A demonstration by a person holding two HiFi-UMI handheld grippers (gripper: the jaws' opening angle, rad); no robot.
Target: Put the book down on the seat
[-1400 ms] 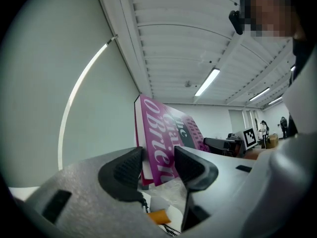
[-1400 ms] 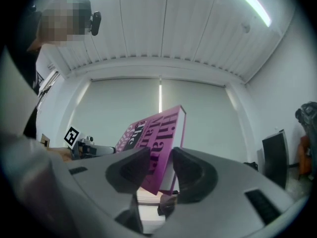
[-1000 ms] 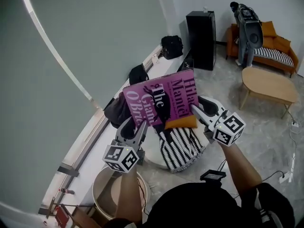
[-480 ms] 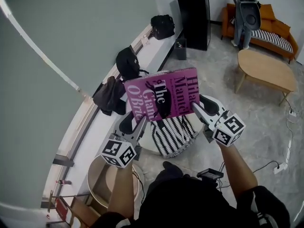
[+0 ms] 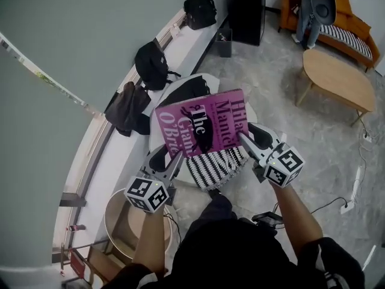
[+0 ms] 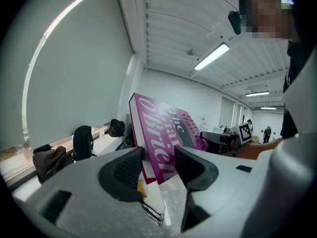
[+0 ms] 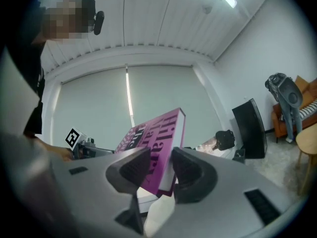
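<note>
A thick magenta hardback book (image 5: 201, 124) with white lettering is held flat in the air between both grippers. My left gripper (image 5: 170, 159) is shut on its near left corner, and the book (image 6: 161, 133) fills the gap between those jaws. My right gripper (image 5: 248, 142) is shut on the near right corner of the book (image 7: 158, 140). Under the book lies a white round seat (image 5: 191, 89) with a black-and-white striped cushion (image 5: 212, 164); a dark item lies on its far side.
A long white ledge (image 5: 102, 137) along the grey wall carries black bags (image 5: 150, 65). A round tan stool (image 5: 123, 224) stands near my left arm. An oval wooden table (image 5: 337, 77), a black cabinet (image 5: 243, 8) and an orange sofa (image 5: 346, 17) stand to the right.
Both grippers and the book have come lower and nearer the seat. The view has tilted down, so the seat and the ledge sit higher in the head view.
</note>
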